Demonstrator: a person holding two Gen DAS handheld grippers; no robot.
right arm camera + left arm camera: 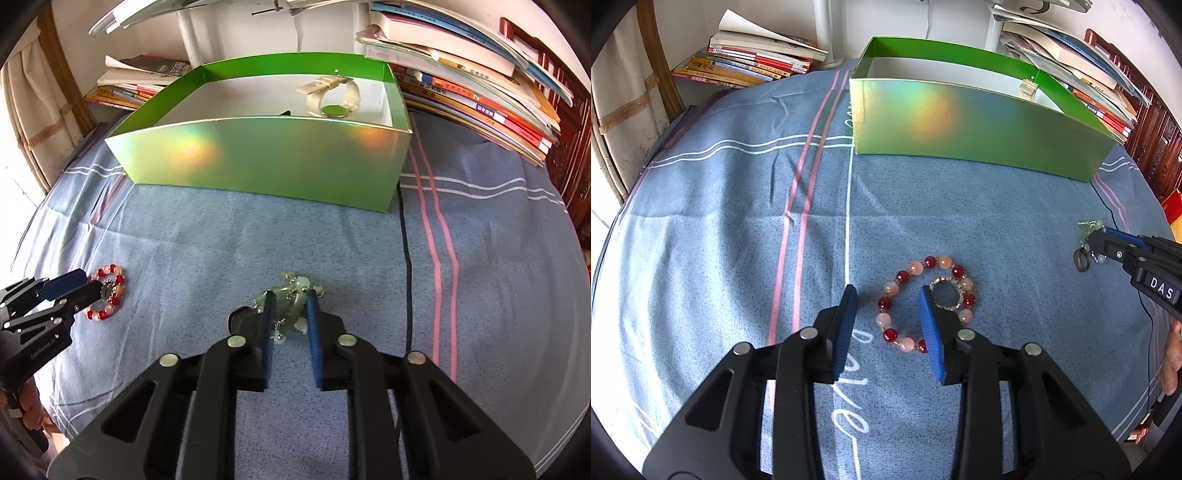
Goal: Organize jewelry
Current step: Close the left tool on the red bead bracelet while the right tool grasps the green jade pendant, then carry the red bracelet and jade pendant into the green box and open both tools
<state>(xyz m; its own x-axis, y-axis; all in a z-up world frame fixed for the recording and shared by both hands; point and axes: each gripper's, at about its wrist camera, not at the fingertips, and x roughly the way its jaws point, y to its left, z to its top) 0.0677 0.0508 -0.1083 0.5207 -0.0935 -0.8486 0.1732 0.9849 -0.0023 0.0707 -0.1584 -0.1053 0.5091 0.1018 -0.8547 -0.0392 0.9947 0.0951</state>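
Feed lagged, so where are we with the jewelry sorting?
Done: one pale watch lies inside the green box. In hand: the right gripper has its fingers around the pale green beaded piece on the cloth, not clearly clamped. The left gripper is open over the red and pink bead bracelet. Left: that bracelet, the small sparkly ring inside it, and the green piece.

Blue checked cloth (720,206) with pink and white stripes covers the table. White wall (236,29) behind, white post (823,33) at far edge. Book stacks far-left (750,59) and far-right (472,88). Dark carved wood furniture (569,155) right. Bright daylight.
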